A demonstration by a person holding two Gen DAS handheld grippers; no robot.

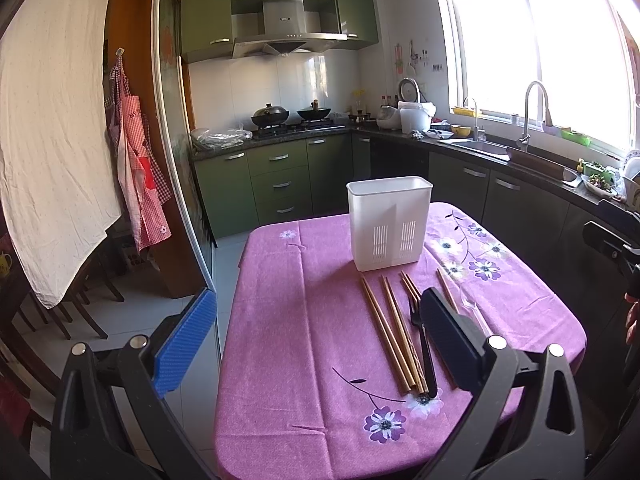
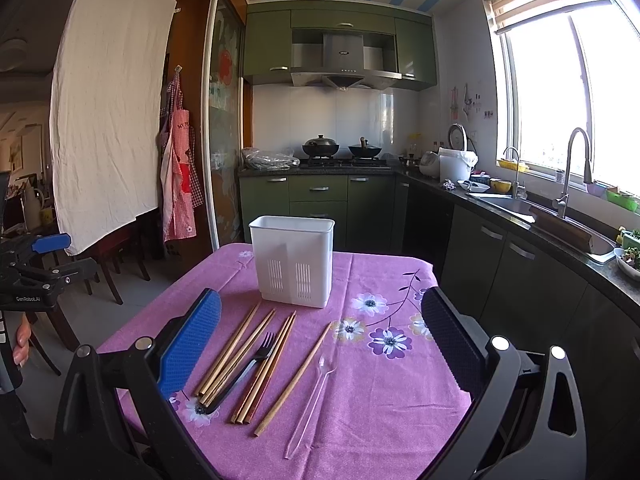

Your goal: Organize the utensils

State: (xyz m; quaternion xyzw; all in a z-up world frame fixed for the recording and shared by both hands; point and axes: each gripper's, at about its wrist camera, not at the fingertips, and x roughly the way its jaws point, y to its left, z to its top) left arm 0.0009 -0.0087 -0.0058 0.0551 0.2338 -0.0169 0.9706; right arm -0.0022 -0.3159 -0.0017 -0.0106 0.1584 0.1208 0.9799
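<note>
A white slotted utensil holder [image 1: 390,222] [image 2: 294,260] stands upright on the purple flowered tablecloth [image 1: 304,340] [image 2: 368,420]. In front of it lie several wooden chopsticks [image 1: 390,334] [image 2: 244,354], a black plastic fork [image 1: 422,340] [image 2: 246,366] across them, one lone chopstick [image 2: 294,380] and a clear plastic spoon [image 2: 314,390]. My left gripper [image 1: 312,340] is open and empty, above the table to the left of the utensils. My right gripper [image 2: 320,344] is open and empty, hovering over the utensils.
Green cabinets [image 1: 280,176], a stove with two woks [image 2: 340,148], a sink with a faucet [image 2: 572,176] and a cluttered counter run behind and to the right. Chairs [image 2: 116,268], a hanging white sheet [image 2: 108,100] and an apron [image 1: 140,168] are at the left.
</note>
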